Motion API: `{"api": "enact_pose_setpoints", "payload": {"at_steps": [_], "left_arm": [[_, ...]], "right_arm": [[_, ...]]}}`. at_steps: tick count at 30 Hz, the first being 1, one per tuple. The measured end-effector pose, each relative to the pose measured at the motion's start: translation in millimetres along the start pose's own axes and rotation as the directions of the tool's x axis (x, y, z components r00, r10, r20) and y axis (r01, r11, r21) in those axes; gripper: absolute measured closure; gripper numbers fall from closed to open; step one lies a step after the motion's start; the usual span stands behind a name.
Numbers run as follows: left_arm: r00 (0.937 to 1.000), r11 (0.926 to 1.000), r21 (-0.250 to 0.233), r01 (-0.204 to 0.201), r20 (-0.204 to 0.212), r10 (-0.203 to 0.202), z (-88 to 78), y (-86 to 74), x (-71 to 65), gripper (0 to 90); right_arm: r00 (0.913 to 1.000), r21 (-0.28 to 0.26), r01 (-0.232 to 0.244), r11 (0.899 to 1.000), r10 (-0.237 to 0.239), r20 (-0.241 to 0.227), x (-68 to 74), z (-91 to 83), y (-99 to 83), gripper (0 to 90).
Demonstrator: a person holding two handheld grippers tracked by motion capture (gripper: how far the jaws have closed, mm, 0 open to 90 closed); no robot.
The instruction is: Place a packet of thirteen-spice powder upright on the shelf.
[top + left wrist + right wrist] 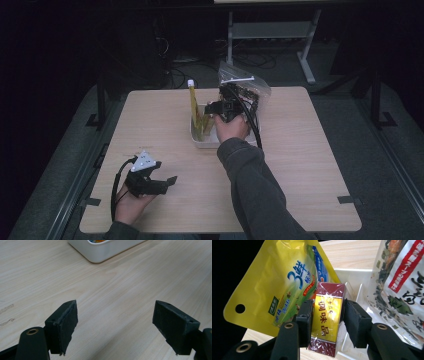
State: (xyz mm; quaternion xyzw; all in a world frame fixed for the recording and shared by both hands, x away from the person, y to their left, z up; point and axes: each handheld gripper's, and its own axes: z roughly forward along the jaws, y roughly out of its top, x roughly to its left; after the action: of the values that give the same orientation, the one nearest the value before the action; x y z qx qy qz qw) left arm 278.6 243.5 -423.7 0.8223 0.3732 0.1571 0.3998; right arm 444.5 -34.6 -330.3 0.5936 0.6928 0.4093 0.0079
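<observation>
My right gripper (327,315) is shut on a small dark red and yellow box (328,315) wrapped in clear film, held over the white bin (200,137) at the table's middle back. A tall yellow pouch (279,282) stands in the bin just left of the box, seen upright as the pouch (195,112) in the high view. A clear bag of dark dried food (399,287) stands to the right of the box. My left gripper (115,325) is open, low over bare wood near the front left corner, with nothing between its jaws.
The white bin's corner (100,252) lies ahead of the left gripper. The wooden table (310,165) has free room to the right and front. A table frame and cables stand on the dark floor behind.
</observation>
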Motion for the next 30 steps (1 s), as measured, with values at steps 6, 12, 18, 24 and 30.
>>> {"api": "enact_pose_setpoints", "payload": {"at_steps": [6,12,18,24,30], "left_arm": [[1.0000,1.0000,0.003,-0.002,0.000,0.002,0.4,-0.1,0.2,19.7],[1.0000,1.0000,0.004,-0.003,-0.001,0.003,0.4,0.0,0.4,19.8],[1.0000,1.0000,0.005,-0.005,-0.001,0.005,0.6,0.0,0.1,19.8],[1.0000,1.0000,0.004,-0.005,-0.001,0.005,1.1,0.0,-0.4,19.8],[1.0000,1.0000,0.004,-0.006,0.000,0.006,1.3,-0.1,-1.0,19.7]], "right_arm": [[1.0000,0.009,-0.006,1.000,0.006,-0.002,-2.1,4.9,1.6,56.0],[0.9997,0.014,-0.020,1.000,0.020,-0.016,-6.9,8.2,3.8,55.8],[0.9992,0.017,-0.027,0.999,0.027,-0.029,-9.6,8.9,5.2,55.2],[0.9985,0.022,-0.021,1.000,0.022,-0.049,-10.2,9.2,5.7,54.0],[0.9971,0.035,-0.013,0.999,0.015,-0.075,-10.9,7.9,5.6,51.1]]}}
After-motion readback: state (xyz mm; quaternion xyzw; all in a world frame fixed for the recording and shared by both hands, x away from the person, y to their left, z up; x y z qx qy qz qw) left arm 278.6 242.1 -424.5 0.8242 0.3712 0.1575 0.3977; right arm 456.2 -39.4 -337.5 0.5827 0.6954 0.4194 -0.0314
